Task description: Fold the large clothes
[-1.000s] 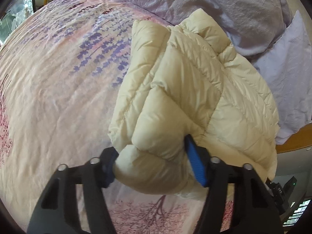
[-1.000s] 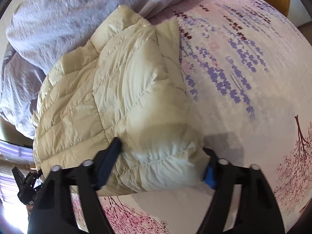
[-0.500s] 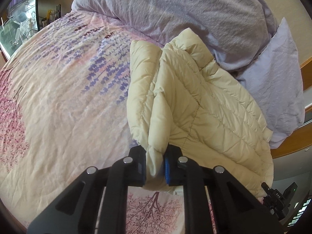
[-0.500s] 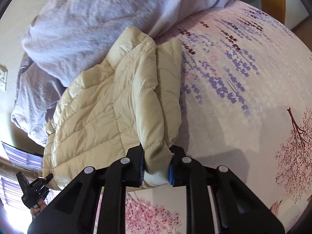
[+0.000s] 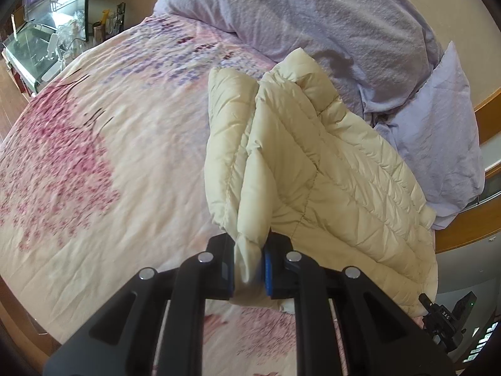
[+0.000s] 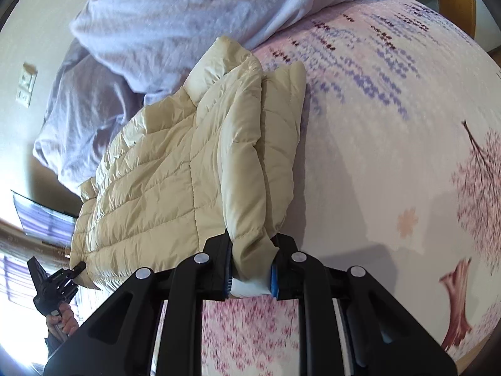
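Observation:
A cream quilted puffer jacket (image 5: 313, 172) lies folded lengthwise on a floral bedspread (image 5: 109, 156), its collar towards the lavender duvet (image 5: 313, 15). My left gripper (image 5: 249, 269) is shut on the jacket's near left corner, which is bunched between the blue pads and lifted. In the right wrist view the same jacket (image 6: 172, 172) runs up and left, and my right gripper (image 6: 252, 271) is shut on its near right corner. Each view shows the other gripper small at the far corner of the hem: right gripper (image 5: 444, 316), left gripper (image 6: 53, 282) in a hand.
A rumpled lavender duvet (image 6: 188, 6) and a pillow (image 5: 438, 131) crowd the head of the bed. The wooden bed frame (image 5: 463, 238) runs along the right. A cluttered desk (image 5: 47, 47) stands beyond the far left edge. Bedspread (image 6: 391, 125) stretches beside the jacket.
Both grippers went from open around the jacket's puffy corners to shut on them, then drew back and up, raising and stretching the jacket's near end.

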A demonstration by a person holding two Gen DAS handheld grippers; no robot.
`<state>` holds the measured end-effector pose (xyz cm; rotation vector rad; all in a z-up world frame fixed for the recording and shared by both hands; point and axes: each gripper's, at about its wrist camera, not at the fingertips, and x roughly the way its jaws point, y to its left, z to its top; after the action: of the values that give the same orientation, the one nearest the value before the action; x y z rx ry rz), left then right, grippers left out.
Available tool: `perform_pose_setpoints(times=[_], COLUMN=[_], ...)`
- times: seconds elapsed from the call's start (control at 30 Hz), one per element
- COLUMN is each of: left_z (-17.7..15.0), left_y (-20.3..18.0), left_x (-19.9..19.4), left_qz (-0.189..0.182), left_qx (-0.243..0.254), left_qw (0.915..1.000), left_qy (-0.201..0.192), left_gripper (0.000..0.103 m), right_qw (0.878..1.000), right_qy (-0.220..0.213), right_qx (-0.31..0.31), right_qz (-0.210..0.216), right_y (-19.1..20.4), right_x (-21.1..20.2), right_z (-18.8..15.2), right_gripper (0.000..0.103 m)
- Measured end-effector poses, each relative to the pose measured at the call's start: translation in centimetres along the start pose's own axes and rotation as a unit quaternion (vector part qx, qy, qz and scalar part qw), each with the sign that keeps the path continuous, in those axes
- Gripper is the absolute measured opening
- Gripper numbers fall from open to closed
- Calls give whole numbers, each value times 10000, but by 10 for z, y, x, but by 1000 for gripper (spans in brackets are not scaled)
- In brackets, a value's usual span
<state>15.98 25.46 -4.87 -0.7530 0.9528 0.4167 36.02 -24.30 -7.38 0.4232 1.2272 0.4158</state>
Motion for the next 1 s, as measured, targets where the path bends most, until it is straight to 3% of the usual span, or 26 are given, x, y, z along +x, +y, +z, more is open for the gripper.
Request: perform_pose_setpoints(times=[0.43,0.53,0.6,0.63,0.73,0.8,1.0], left_z=[-39,-41,-41,-41,-41,-40,-32], left_y=[38,39,39,39,40,43,46], left_x=[-21,-18,-17,-16,-15,-17,-24], left_qz=[128,202,259,284,408,472,533], left_qx=[60,-21,-60,-75,-116,-170,-176], left_qw=[9996,9994,9993,9992,9988,9985,9984], left_qy=[242,267,271,263,251,217,79], left_gripper=[16,21,25,27,44,61,82], right_qw=[9993,9960,9922,9904,9847,9835,9795], right_qy=[196,105,-78,-202,-455,-516,-664], right_qx=[-270,-488,-609,-652,-702,-725,-1190], right_qz=[-186,-748,-1082,-1204,-1530,-1574,-1485], right_y=[1,8,10,11,13,19,59], right_x=[-18,-24,-30,-34,-43,-43,-35], right_z=[-58,-54,-51,-49,-40,-36,-28], right_gripper=[20,40,59,61,63,63,71])
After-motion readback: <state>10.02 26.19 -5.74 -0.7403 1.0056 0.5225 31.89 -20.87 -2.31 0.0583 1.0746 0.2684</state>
